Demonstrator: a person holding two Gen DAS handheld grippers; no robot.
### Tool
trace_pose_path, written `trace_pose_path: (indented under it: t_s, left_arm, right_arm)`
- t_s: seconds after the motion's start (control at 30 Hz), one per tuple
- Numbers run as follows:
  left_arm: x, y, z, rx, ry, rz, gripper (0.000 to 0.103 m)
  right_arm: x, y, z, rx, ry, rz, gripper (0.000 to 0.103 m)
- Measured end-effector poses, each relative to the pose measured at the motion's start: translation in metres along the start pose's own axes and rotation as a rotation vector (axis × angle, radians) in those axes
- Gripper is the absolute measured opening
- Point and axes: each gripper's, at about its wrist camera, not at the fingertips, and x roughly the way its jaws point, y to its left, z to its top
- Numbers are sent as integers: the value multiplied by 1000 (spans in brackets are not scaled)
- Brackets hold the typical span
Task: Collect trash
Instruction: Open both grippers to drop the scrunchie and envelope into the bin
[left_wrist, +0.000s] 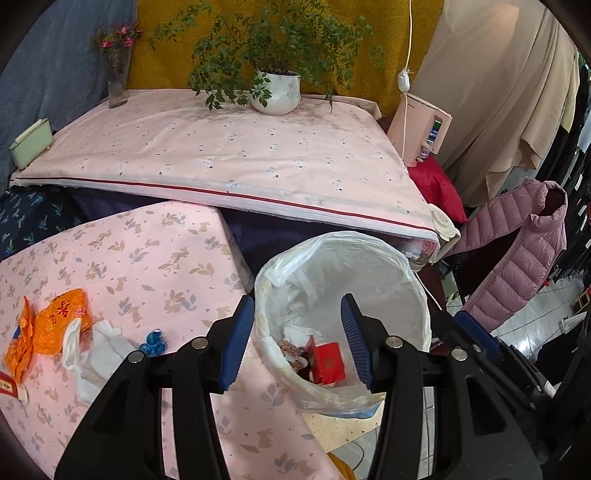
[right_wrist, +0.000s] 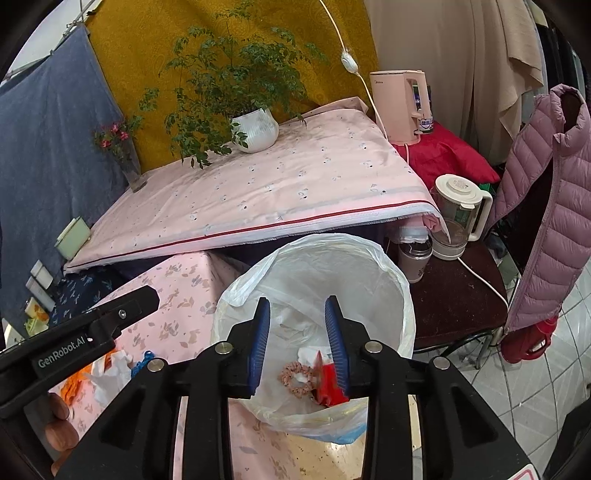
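Two grippers hang over the bin (left_wrist: 413, 266), which sits low in the middle of both views, lined with a white bag so that trash drops straight in. On the pink table (left_wrist: 155, 251), lower left, an orange wrapper (left_wrist: 61, 317), a white tissue (left_wrist: 99, 350) and a blue scrap (left_wrist: 153, 343) wait to be collected. Inside the bin lie a red packet (left_wrist: 328, 362) and a scrunchie (right_wrist: 297, 378). Left gripper (left_wrist: 297, 343) is half open and empty; right gripper (right_wrist: 299, 343) is narrower, also empty, probably just above the trash it released.
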Motion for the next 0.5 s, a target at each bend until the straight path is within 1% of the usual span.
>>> trace_pose_path:
  t_s: [0.03,0.4,0.5]
  left_arm:
    - [-2,2,-1,-2,-3,5,48]
    - [-26,30,-11,-55,-30,55,48]
    - [-32,40,-16,-73,-37,70,48]
  right_arm:
    - [-1,1,-1,-2,-3,0,37]
    - [-14,24,-11,-35,4,21,37]
    - [-18,32,-14,-48,2,28,43]
